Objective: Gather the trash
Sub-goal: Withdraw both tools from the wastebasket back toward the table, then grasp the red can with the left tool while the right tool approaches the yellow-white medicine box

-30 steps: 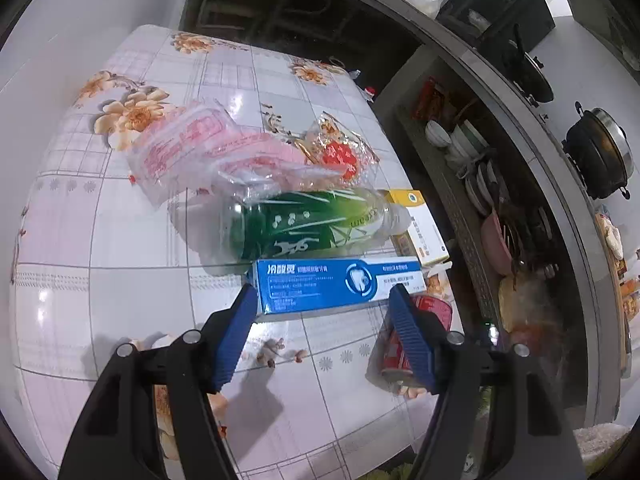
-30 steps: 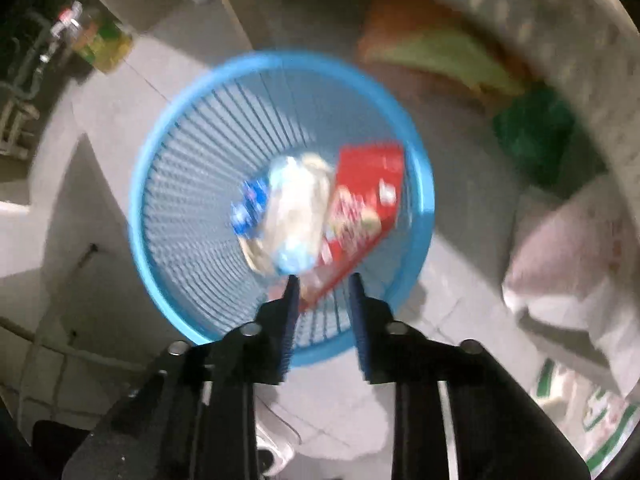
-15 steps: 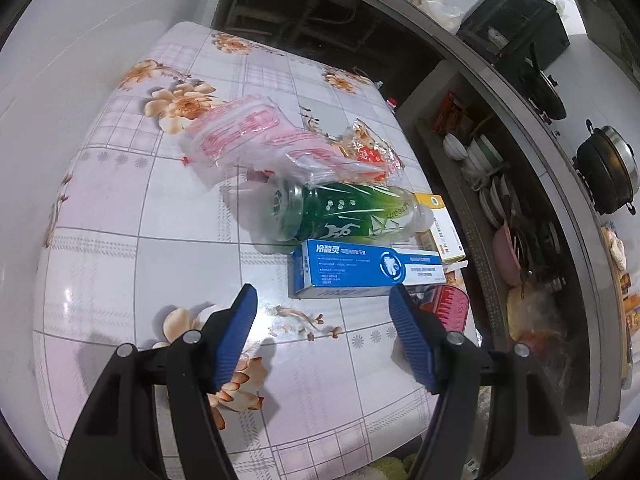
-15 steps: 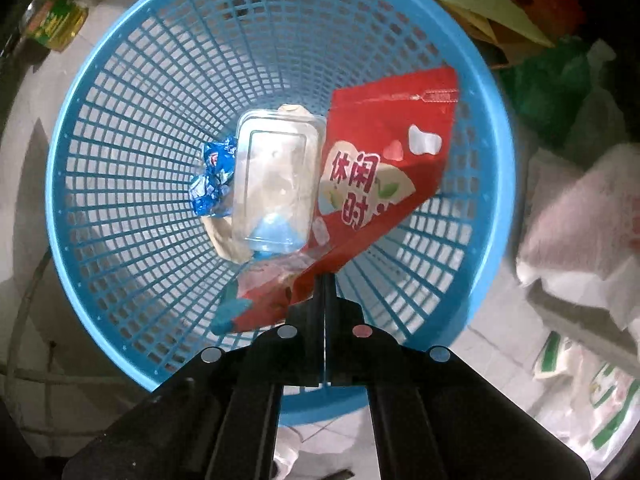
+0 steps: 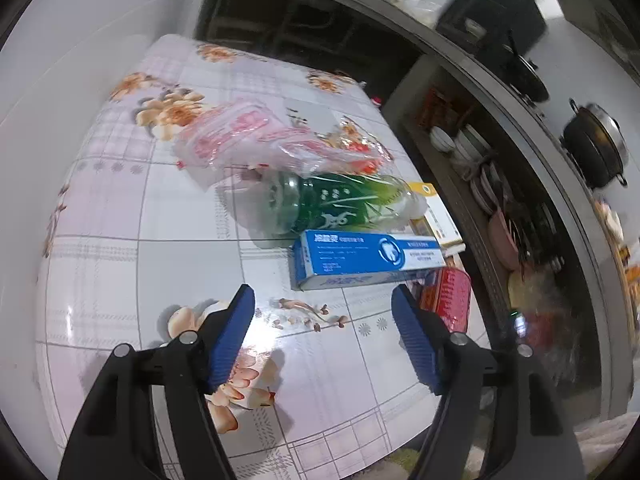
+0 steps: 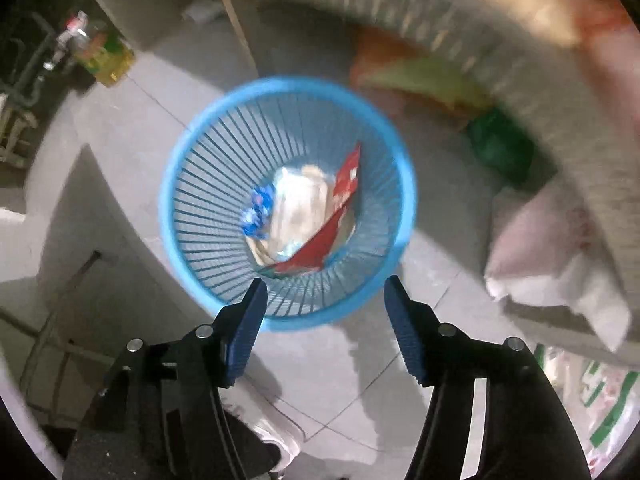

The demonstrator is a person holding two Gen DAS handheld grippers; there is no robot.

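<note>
On the flowered table [image 5: 120, 240] lie a blue toothpaste box [image 5: 364, 258], a green plastic bottle [image 5: 340, 202] on its side, a pink-printed plastic bag [image 5: 240, 136] and a clear wrapper with red print [image 5: 360, 152]. My left gripper [image 5: 322, 312] hovers just short of the box, its jaws opening with nothing between them. My right gripper [image 6: 324, 308] hangs high over the blue basket [image 6: 200, 216] on the floor, jaws opening and empty. In the basket lie a red snack bag [image 6: 332, 232], a clear plastic tub [image 6: 296, 208] and a blue wrapper [image 6: 256, 212].
A red can [image 5: 450, 296] and a yellow-white box [image 5: 438, 216] sit at the table's right edge. Beyond it runs a shelf of bowls and plates [image 5: 480, 168] and a pot [image 5: 596, 148]. Sacks [image 6: 560, 248] and a yellow bottle [image 6: 108, 60] stand on the floor around the basket.
The right gripper let go of the red snack bag, opened and rose; the bag lies in the basket. The left gripper drew back from the toothpaste box, which looks farther away.
</note>
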